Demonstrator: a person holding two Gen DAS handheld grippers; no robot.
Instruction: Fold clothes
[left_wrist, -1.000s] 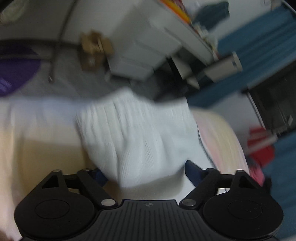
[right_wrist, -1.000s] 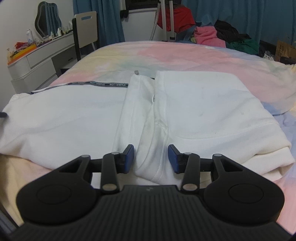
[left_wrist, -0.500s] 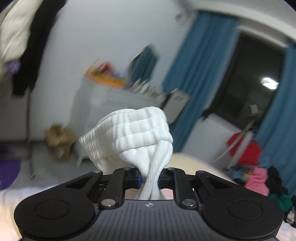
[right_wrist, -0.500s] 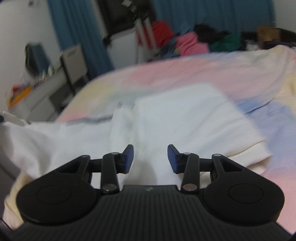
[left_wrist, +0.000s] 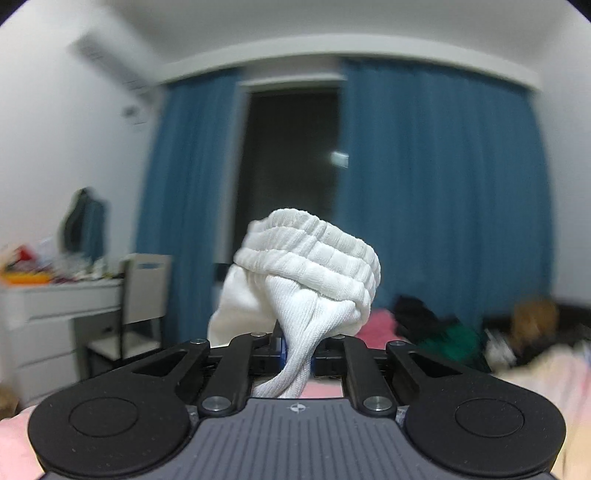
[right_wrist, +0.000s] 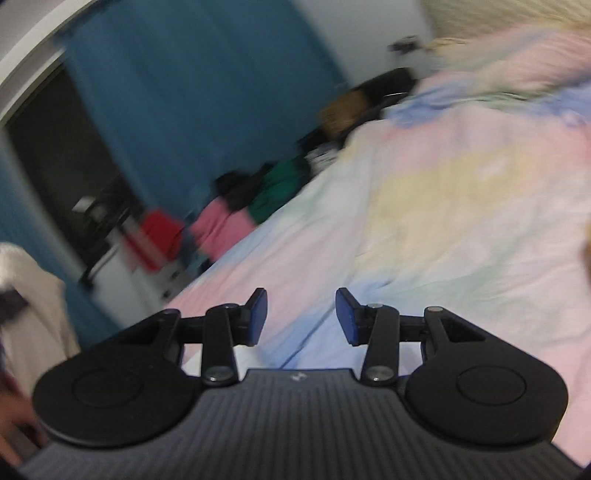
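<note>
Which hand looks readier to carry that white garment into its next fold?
Probably the left. The left gripper is already shut on the white garment's ribbed cuff, lifted clear. The right gripper is open and empty over the pastel bedspread.

The bed (right_wrist: 461, 206) wore a pastel sheet, bands of pink, yellow and pale blue, rumpled toward its far end. Nothing could be made out lying on the stretch in view.
</note>
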